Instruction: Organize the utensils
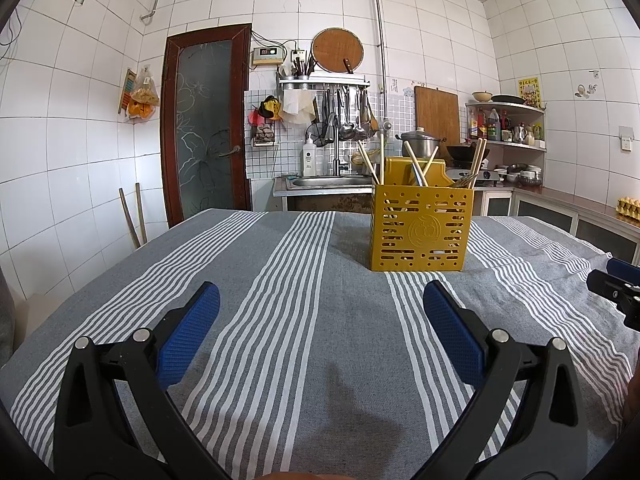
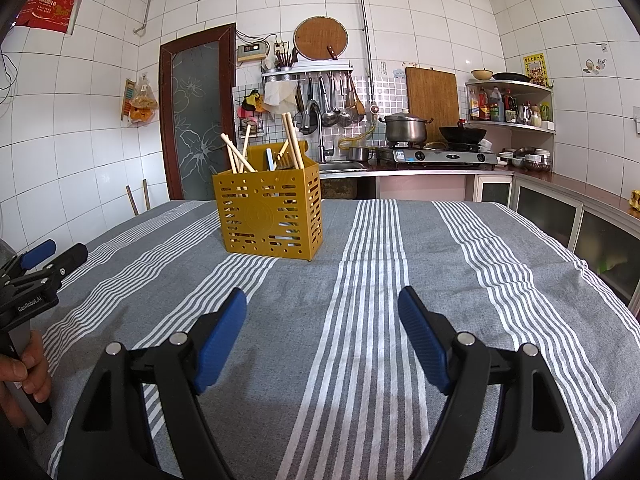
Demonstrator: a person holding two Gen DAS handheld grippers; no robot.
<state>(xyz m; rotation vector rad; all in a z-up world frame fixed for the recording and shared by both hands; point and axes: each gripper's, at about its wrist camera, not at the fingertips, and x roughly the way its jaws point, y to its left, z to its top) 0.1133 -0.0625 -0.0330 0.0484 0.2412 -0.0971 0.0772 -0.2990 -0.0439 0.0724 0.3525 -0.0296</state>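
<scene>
A yellow perforated utensil holder (image 1: 420,230) stands upright on the grey striped tablecloth (image 1: 280,280), ahead and right of my left gripper (image 1: 320,300). Several wooden chopsticks (image 1: 370,164) and other utensils stick out of its top. In the right wrist view the utensil holder (image 2: 270,214) stands ahead and left of my right gripper (image 2: 322,308), with chopsticks (image 2: 238,156) and a blue-handled utensil (image 2: 270,159) in it. Both grippers are open and empty, low over the cloth. Each gripper shows at the edge of the other's view: the right gripper (image 1: 616,284), the left gripper (image 2: 40,264).
The tablecloth (image 2: 440,280) covers the table. Behind it are a sink (image 1: 332,180), a gas stove (image 2: 444,156) with a pot (image 2: 405,128) and wok (image 2: 462,134), a door (image 1: 206,124), and a counter (image 2: 580,204) at right.
</scene>
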